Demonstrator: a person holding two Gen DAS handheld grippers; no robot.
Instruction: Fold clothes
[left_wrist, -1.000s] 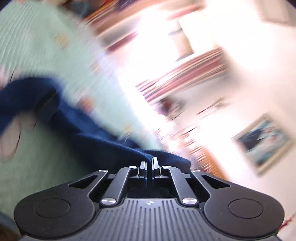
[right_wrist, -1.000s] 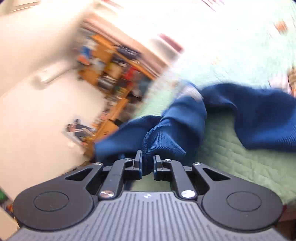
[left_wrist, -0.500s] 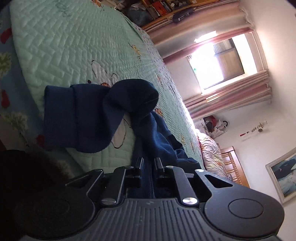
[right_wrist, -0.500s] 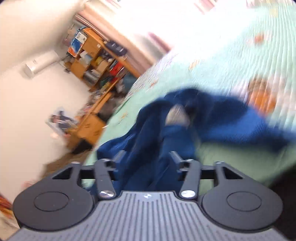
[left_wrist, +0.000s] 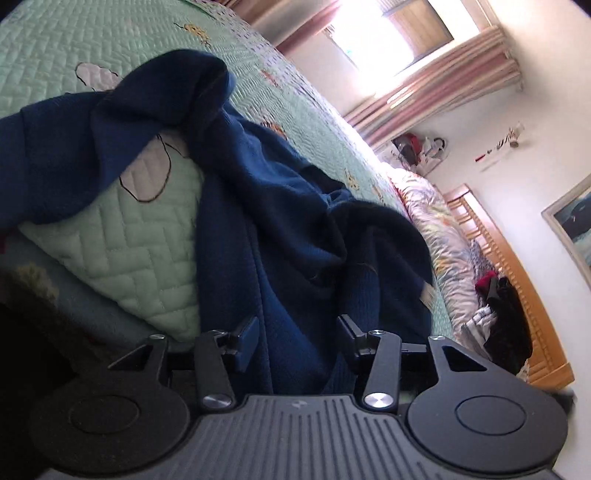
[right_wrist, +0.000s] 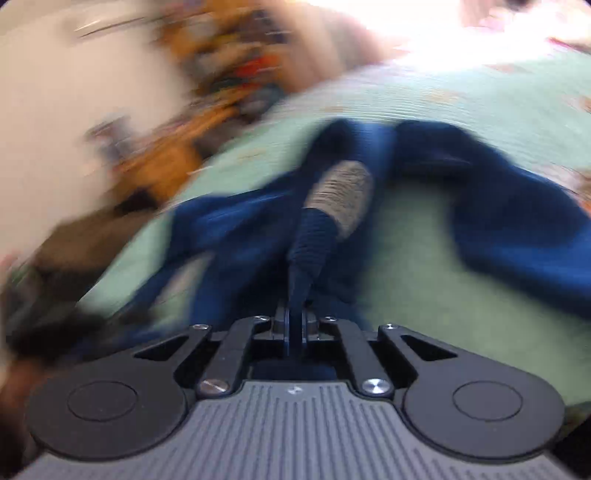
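Note:
A navy blue knit sweater (left_wrist: 280, 229) lies crumpled on the green quilted bedspread (left_wrist: 140, 251), one sleeve flung toward the left. My left gripper (left_wrist: 298, 334) is open, its jaws wide apart with sweater fabric lying between them. In the blurred right wrist view the same sweater (right_wrist: 509, 221) spreads across the bed. My right gripper (right_wrist: 295, 314) is shut on a narrow fold of the sweater, near a grey patch (right_wrist: 343, 195) of it.
A wooden headboard (left_wrist: 517, 280) and patterned pillows (left_wrist: 443, 240) with dark clothes on them stand to the right. A curtained window (left_wrist: 406, 48) is at the back. Blurred wooden shelves (right_wrist: 207, 122) lie beyond the bed's far edge.
My left gripper has opened and let go of the sweater. My right gripper opened half a second ago and has now shut on a fold. Both views have swung.

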